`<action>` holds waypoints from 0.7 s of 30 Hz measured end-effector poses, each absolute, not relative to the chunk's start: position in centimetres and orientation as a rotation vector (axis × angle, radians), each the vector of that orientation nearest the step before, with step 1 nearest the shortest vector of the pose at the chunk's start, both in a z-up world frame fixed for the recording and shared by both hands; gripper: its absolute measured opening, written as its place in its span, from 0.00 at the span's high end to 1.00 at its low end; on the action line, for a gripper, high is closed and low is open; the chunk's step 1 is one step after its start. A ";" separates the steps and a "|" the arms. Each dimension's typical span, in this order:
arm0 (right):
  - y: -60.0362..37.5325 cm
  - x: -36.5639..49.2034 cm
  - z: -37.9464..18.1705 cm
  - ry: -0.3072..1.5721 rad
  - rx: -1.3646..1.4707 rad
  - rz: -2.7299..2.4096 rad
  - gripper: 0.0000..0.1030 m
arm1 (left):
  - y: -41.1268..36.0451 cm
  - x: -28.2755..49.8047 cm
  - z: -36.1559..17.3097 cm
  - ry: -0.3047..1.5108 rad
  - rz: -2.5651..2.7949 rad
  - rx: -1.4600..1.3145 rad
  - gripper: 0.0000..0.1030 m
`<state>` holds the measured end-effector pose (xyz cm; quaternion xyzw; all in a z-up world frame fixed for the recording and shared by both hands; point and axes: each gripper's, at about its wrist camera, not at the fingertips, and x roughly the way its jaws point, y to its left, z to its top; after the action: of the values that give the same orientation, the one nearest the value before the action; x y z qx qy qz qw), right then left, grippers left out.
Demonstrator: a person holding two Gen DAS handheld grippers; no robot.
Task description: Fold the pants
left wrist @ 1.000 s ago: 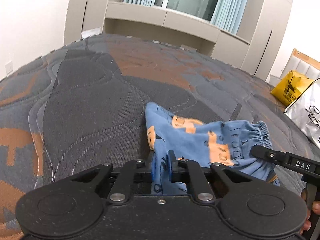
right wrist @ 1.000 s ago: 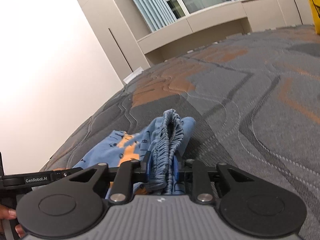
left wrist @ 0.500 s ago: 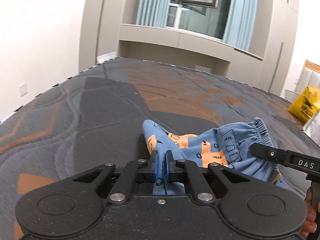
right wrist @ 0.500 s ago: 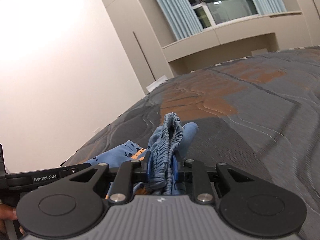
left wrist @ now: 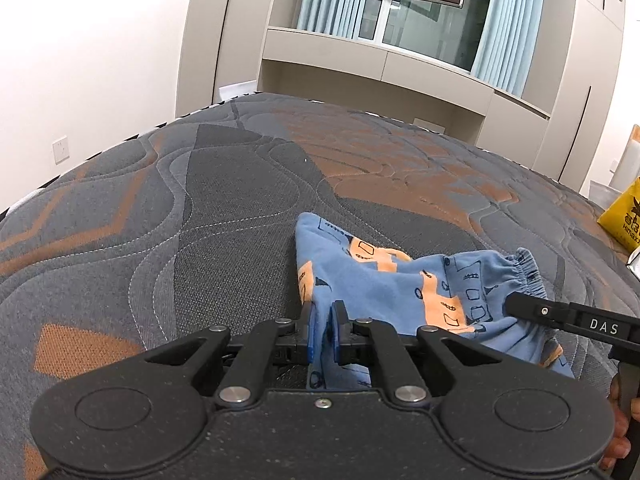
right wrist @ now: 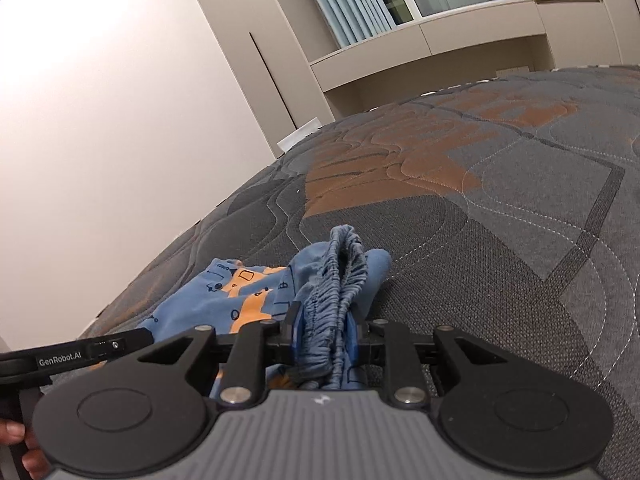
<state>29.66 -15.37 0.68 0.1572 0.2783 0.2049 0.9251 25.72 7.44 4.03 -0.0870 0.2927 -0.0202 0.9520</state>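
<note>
Small blue pants (left wrist: 392,280) with orange prints lie bunched on the quilted bed (left wrist: 224,208). My left gripper (left wrist: 323,320) is shut on a thin fold of the pants' left edge. In the right wrist view, the gathered elastic waistband (right wrist: 344,264) stands pinched between the blue pads of my right gripper (right wrist: 326,320); its jaws are opening slightly with the waistband still pressed between them. The rest of the pants (right wrist: 240,292) trails to the left. Each gripper's black finger shows at the edge of the other's view.
The grey and orange bed cover spreads wide ahead of both grippers. A yellow bag (left wrist: 624,220) sits at the bed's far right. Beige cabinets (left wrist: 360,56) and a curtained window stand beyond the bed. A person's hand (left wrist: 616,432) holds the right gripper's handle.
Both grippers have carried the pants across the bed, and the views have tipped up toward the window wall. The grips on the cloth look the same.
</note>
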 end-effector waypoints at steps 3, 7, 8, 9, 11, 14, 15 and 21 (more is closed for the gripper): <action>-15.2 29.6 0.7 0.569 0.313 0.415 0.75 | 7.2 25.6 4.1 0.595 -0.041 -0.175 0.88; -15.1 29.7 0.7 0.572 0.309 0.408 0.67 | 6.9 25.3 4.2 0.592 -0.036 -0.162 0.76; -15.0 29.8 0.6 0.572 0.306 0.406 0.64 | 6.8 25.2 4.2 0.589 -0.035 -0.157 0.71; -15.0 29.7 0.5 0.573 0.304 0.405 0.63 | 6.7 25.1 4.3 0.585 -0.034 -0.156 0.68; -15.0 29.7 0.4 0.574 0.302 0.402 0.58 | 6.8 24.9 4.5 0.575 -0.032 -0.156 0.58; -15.0 29.5 0.4 0.563 0.299 0.396 0.49 | 6.6 24.4 4.7 0.555 -0.025 -0.153 0.46; -15.0 29.4 0.5 0.559 0.296 0.394 0.48 | 6.6 24.3 4.8 0.552 -0.023 -0.152 0.45; -15.4 28.3 1.0 0.520 0.287 0.373 0.27 | 6.2 23.2 5.5 0.532 -0.007 -0.144 0.23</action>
<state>28.29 -15.37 0.97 0.1407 0.2548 0.1827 0.9391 23.22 6.18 5.50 -0.0709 0.2625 -0.0034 0.9623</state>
